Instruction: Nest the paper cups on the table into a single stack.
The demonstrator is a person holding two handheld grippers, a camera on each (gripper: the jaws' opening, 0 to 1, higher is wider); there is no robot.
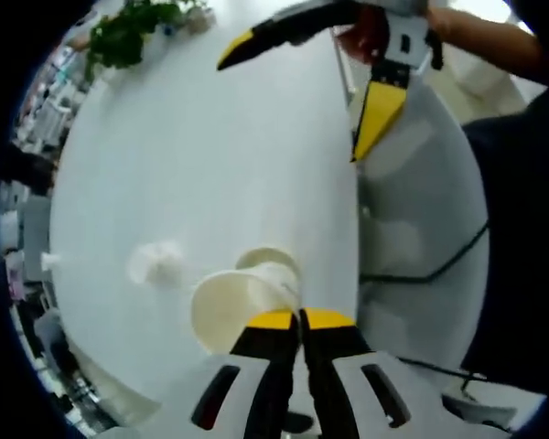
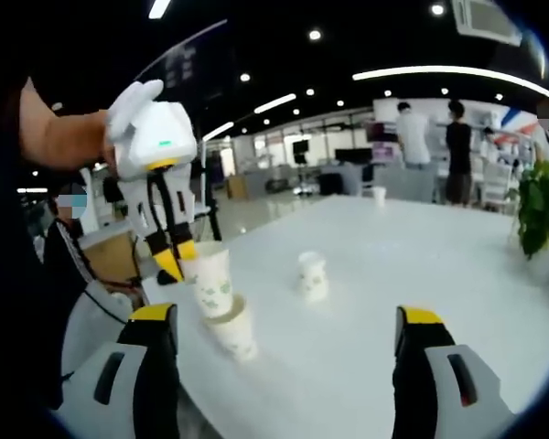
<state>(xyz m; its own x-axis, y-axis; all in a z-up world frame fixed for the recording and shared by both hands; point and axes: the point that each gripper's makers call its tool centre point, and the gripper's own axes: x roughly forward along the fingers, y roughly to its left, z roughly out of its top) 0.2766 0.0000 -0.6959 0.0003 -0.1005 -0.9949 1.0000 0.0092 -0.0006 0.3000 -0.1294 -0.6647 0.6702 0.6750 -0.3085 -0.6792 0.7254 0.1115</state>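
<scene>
White and bare across most of its top, the desk [image 2: 421, 265] carries three paper cups in a large open office with ceiling lights and people standing far behind. In the right gripper view, the left tool [image 2: 177, 261] comes down from the upper left with its yellow tips pinched on the rim of the held paper cup [image 2: 211, 282], a white cup with a green pattern, which sits tilted into the mouth of the lower paper cup [image 2: 233, 334] standing at the near edge of the desk. The lone paper cup [image 2: 312, 275] stands apart from that pair, further in on the desk. The right tool [image 2: 288, 320] stands wide, its two jaws well apart and holding nothing. In the left gripper view, the left tool [image 1: 299, 317] has its jaws nearly together at the held paper cup [image 1: 231, 306], and the lone paper cup [image 1: 156, 262] lies beside it. A potted plant [image 2: 542, 208] stands at the desk's far edge.
</scene>
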